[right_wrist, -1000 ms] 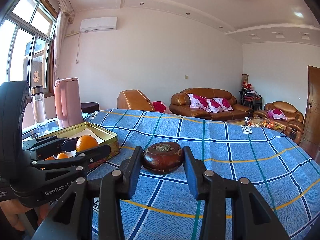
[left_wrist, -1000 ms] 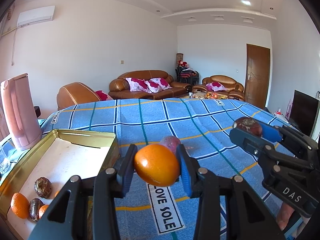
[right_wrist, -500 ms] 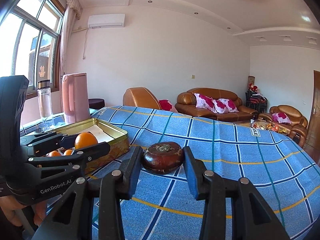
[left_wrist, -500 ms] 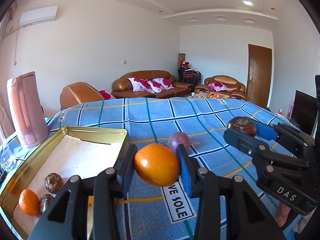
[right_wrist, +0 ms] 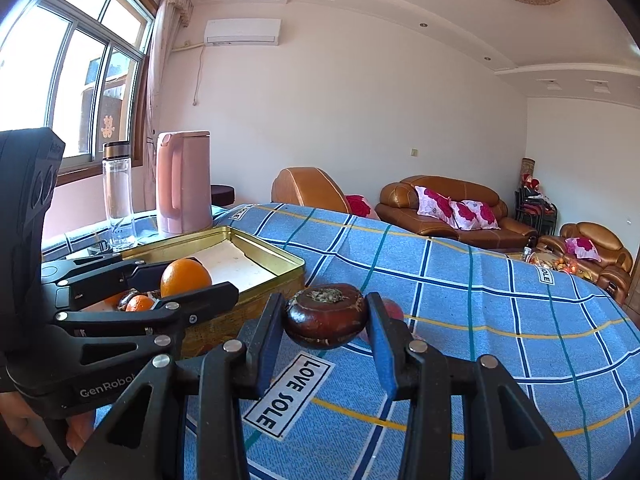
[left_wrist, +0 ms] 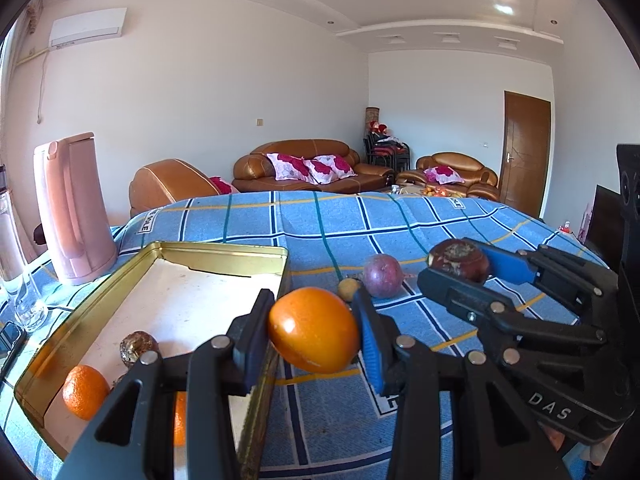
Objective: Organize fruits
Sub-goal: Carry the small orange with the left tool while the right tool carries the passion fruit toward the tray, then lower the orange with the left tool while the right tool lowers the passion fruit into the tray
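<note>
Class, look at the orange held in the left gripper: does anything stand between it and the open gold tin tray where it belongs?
Only the gold tin tray's near side wall, below the round orange in the left gripper. Nothing else visible blocks the way.

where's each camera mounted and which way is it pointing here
Left wrist: sits on the left gripper, facing across the blue checked cloth toward the sofas; its own fingers clamp an orange, the gold tin lies left, the right gripper shows at right.
Right wrist: sits on the right gripper, looking the same way but angled toward the window; its fingers clamp a dark brown fruit, the left gripper and a bit of hand show at left.
Shared: both fruits, tin, pink kettle, cloth.
</note>
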### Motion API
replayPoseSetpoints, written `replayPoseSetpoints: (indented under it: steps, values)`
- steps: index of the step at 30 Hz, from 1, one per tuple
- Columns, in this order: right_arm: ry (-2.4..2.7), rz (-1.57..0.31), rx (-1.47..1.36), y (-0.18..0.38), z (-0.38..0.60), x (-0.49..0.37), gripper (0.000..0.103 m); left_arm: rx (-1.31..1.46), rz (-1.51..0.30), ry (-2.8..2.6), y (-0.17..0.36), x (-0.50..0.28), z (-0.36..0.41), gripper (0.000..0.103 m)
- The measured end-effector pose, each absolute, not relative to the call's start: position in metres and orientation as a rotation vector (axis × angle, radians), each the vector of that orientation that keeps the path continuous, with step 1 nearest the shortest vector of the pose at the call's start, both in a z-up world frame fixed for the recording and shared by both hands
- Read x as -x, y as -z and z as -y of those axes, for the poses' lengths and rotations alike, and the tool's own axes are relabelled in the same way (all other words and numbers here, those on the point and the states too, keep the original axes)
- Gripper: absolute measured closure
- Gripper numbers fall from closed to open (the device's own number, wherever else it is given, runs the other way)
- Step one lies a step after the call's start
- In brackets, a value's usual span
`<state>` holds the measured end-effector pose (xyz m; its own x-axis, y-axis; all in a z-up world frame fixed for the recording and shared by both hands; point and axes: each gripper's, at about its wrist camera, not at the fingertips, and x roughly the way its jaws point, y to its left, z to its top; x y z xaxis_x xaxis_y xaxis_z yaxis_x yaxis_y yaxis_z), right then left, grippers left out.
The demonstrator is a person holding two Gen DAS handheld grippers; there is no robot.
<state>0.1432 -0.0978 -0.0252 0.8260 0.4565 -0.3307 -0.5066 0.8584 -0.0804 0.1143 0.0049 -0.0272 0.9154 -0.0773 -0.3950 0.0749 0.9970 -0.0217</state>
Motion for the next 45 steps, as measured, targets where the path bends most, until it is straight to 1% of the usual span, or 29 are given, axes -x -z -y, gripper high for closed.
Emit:
replayPoseSetpoints:
  steps: [45]
  values:
    - [-0.705,-0.341,0.241,0.021,-0.011,-0.143,0.06,0.101,-0.472,-0.087,0.035,-0.1,-0.111,0.061]
